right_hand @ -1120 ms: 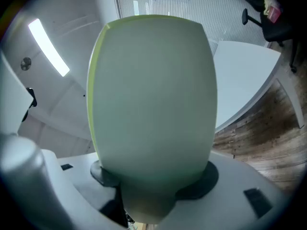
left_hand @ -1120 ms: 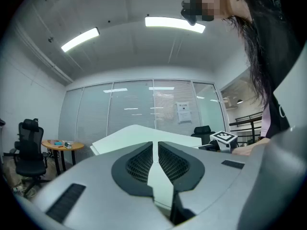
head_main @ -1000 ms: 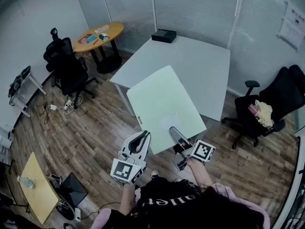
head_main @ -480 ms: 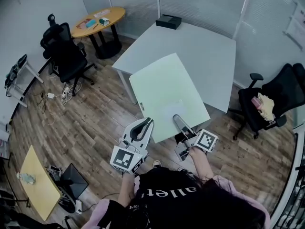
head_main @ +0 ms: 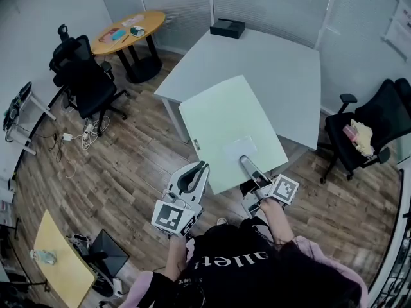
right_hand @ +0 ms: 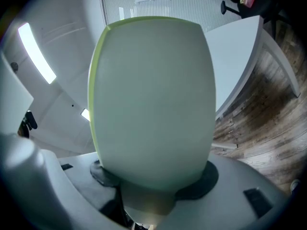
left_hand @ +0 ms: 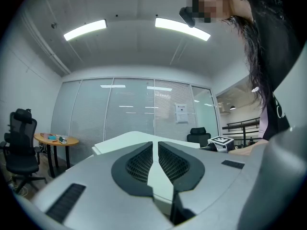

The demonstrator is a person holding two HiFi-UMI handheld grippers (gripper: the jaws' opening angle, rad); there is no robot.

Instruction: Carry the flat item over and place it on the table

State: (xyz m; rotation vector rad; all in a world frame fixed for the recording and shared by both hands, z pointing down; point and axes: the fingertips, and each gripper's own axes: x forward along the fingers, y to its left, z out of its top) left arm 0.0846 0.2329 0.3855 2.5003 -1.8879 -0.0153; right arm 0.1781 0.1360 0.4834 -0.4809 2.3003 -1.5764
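Left chair: a black office chair (head_main: 83, 76) stood on the wooden floor (head_main: 115, 172) at the far left.
Round table: a small wooden round table (head_main: 151, 20) stood beyond that chair near the wall. It carried a few items too small to name.
Left gripper: the left gripper (head_main: 198, 169) pointed level with its jaws clenched together. Its own view showed only a thin pale strip in the slit between them, which could not be identified. In the head view its tips lay at the near left edge of the flat item; contact could not be told.
Flat item: the pale green flat board (head_main: 221, 124) was held roughly level. Its near part was over the floor and its far corner overlapped the near corner of the worktop. Whether it rested there could not be told.
Worktop: the white worktop (head_main: 270, 76) stood beyond the board, with a black box (head_main: 227, 27) at its far edge.
Right gripper: the right gripper (head_main: 246, 164) grasped the board at its near edge, with one finger lying on top of the board's face.
Right chair: a second black chair (head_main: 379, 117) stood just beside the worktop at the far right.
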